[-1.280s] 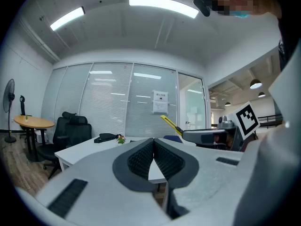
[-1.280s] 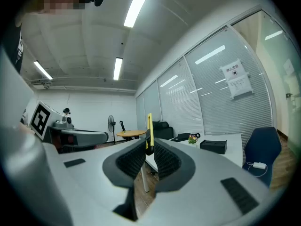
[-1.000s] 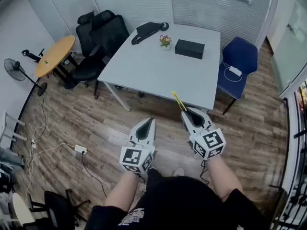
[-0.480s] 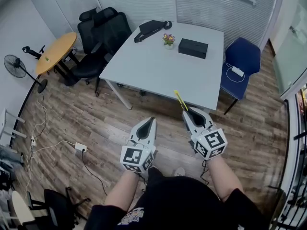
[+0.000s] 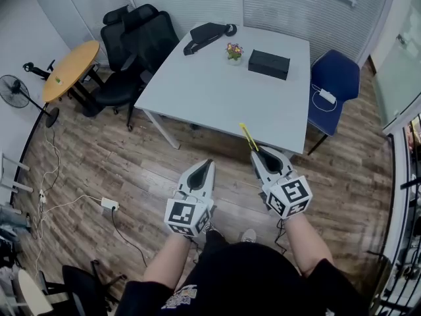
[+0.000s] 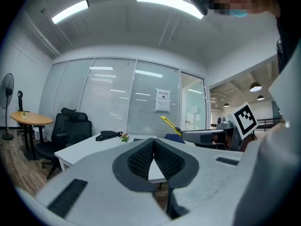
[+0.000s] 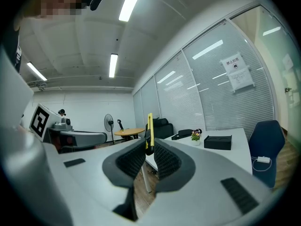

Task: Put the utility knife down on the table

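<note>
In front of the table's near edge, the knife stands pinched between the jaws of the right gripper, yellow end upward. The left gripper hangs beside it over the floor, jaws pressed together on nothing. A black box lies near the table's far edge.

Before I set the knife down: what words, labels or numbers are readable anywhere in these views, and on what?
Paper notice on the glass wall: printed lines and a red symbol, too small to read.
Left marker cube, right marker cube: black-and-white square patterns, no letters or digits.
Shirt print: cut off, unreadable.
Utility knife, black box: no print visible.
Nothing legible overall.
</note>
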Available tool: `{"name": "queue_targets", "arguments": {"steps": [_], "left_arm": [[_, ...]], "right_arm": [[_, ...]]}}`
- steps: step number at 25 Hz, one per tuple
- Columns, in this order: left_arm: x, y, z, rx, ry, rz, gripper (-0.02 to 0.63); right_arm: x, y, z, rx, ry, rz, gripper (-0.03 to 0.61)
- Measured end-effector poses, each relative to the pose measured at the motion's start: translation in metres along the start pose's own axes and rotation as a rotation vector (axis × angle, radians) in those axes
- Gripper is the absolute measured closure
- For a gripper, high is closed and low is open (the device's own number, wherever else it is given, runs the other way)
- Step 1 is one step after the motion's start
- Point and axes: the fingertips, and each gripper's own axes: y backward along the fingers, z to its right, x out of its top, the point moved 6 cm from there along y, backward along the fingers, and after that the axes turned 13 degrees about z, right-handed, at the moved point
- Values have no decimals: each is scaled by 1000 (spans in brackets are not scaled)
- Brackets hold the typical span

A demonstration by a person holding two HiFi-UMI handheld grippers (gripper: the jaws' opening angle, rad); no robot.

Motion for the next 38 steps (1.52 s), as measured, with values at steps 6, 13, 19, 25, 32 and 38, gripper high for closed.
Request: {"name": "queue_targets", "arguments": {"steps": [6, 13, 19, 25, 32, 38], "left_arm": [[1, -11, -47, -23, 20, -1, 609], [3, -24, -107, -70, 36, -4, 609], [5, -29, -147, -118, 48, -5, 609], [0, -33, -175, -142, 61, -15, 608], [-5, -51, -190, -132, 81, -17, 608], [-13, -82, -200, -119, 79, -33, 608]], "right_arm": [[-6, -44, -10, -25, 6, -16, 522], [-15, -100, -24, -71, 12, -16, 522], [-23, -139, -36, -111, 21, -16, 522], [-33, -164, -40, -140, 23, -31, 522], [-33, -185, -25, -145, 32, -45, 522], [-40, -204, 8, -151, 18, -54, 522]]}}
